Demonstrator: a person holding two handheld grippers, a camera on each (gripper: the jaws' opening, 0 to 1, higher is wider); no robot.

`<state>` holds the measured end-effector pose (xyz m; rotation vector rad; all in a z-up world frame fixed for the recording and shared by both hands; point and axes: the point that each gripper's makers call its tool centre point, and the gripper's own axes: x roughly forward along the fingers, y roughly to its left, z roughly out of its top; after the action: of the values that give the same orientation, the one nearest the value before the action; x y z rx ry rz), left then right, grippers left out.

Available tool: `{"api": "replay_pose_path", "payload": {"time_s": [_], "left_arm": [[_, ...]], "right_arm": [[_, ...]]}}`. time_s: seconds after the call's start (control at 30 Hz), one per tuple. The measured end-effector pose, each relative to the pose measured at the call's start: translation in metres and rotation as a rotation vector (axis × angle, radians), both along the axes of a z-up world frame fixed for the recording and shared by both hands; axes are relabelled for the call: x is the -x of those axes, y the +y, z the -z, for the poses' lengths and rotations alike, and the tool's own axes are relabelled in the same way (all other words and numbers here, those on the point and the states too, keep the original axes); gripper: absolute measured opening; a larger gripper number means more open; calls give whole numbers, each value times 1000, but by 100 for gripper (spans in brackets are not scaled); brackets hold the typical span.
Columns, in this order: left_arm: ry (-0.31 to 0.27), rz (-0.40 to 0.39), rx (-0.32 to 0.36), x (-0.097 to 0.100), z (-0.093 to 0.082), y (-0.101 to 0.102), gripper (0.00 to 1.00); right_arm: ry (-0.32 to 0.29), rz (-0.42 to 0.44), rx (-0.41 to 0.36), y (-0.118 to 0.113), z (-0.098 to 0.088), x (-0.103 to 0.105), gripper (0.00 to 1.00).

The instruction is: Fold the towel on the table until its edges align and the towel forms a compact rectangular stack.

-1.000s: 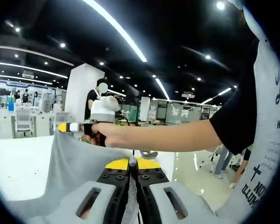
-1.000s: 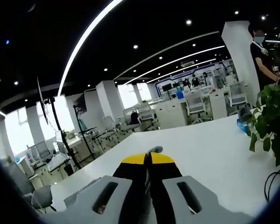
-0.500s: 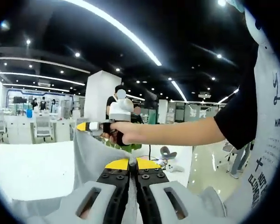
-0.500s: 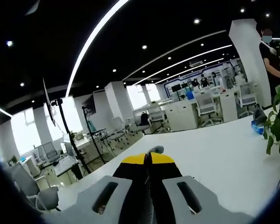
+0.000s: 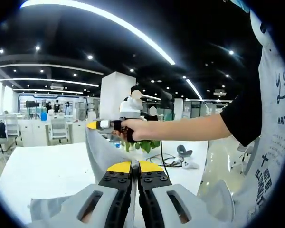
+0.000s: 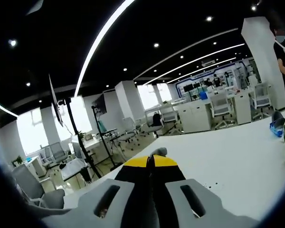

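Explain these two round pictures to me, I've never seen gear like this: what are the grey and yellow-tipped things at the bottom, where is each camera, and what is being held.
There is no robot here. A person holds a hand tool with two jaws in each hand, and a fisheye camera rides on each tool, looking forward along its jaws. That is why the pictures are round and bent.

In the left gripper view, the left gripper rises from the bottom, its yellow-tipped jaws closed on a grey towel. Further off, the person's hand holds the right gripper, which pinches another part of the same towel, so the cloth hangs lifted between the two tools above the white table.

In the right gripper view, you look along that second tool, with a scrap of grey cloth poking out past its closed tips. A green plant stands on the table, with office desks and chairs behind.
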<state>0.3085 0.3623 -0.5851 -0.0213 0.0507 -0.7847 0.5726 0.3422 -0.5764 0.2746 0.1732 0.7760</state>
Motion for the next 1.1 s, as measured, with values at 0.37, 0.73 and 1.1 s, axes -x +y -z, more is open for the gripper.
{"api": "replay_pose_path", "payload": {"time_s": [0.37,0.73,1.1], "left_arm": [[74,-100,10,2,26,52,3],[160,-166,13,9,60,92,4],[249,-249,13,10,96,130,4]], "right_arm": [[34,-36,21,41,25,4,0],[74,-88,68,83,55,6,0],[89,-119,137,111,83,0,0]]}}
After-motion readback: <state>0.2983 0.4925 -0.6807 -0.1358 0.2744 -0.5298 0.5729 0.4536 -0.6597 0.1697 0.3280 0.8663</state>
